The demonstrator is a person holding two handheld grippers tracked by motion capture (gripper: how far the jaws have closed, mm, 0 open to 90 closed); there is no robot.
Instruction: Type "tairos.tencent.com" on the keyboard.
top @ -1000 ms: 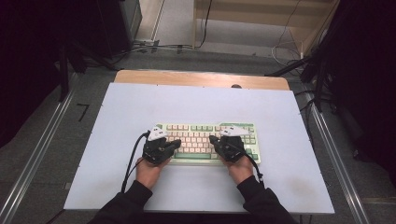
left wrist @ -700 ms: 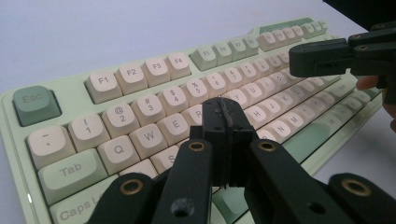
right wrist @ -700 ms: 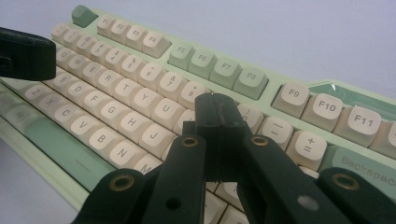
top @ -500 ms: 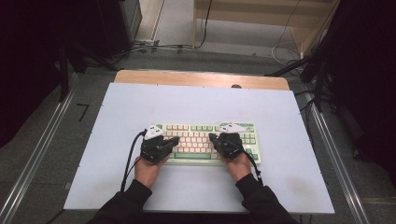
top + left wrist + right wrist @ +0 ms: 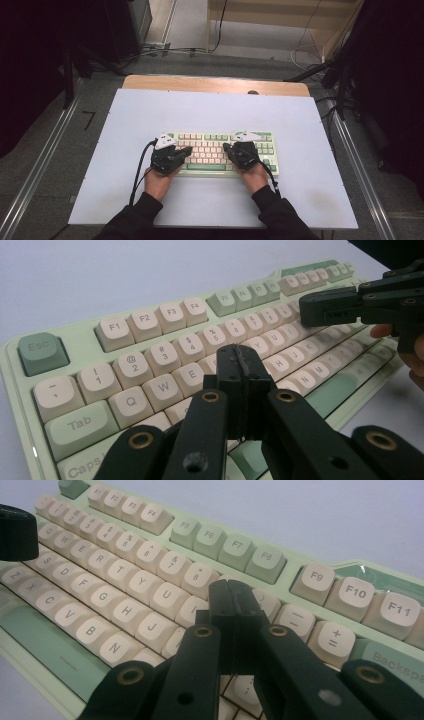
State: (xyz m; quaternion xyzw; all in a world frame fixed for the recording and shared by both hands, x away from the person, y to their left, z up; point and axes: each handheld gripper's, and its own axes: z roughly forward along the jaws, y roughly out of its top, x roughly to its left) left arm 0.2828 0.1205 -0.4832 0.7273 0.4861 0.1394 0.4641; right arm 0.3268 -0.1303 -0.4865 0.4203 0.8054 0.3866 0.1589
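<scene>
A pale green keyboard [image 5: 218,145] with cream and green keys lies on the white tabletop [image 5: 150,110], toward the near side. Both hands hold grippers low over it. My left gripper [image 5: 187,150] hovers over the keyboard's left half, its jaws shut with nothing between them. In the left gripper view its tips [image 5: 243,358] hang above the R and T keys of the keyboard [image 5: 150,355]. My right gripper [image 5: 228,148] sits over the right half, also shut and empty. Its tips [image 5: 232,593] hover near the I and O keys of the keyboard [image 5: 125,580]. Whether either tip touches a key is unclear.
A wooden strip [image 5: 210,84] runs along the table's far edge. Metal rails [image 5: 40,165] flank both sides, with cables on the floor [image 5: 165,50] beyond. The right gripper [image 5: 350,307] reaches in at the upper right of the left gripper view.
</scene>
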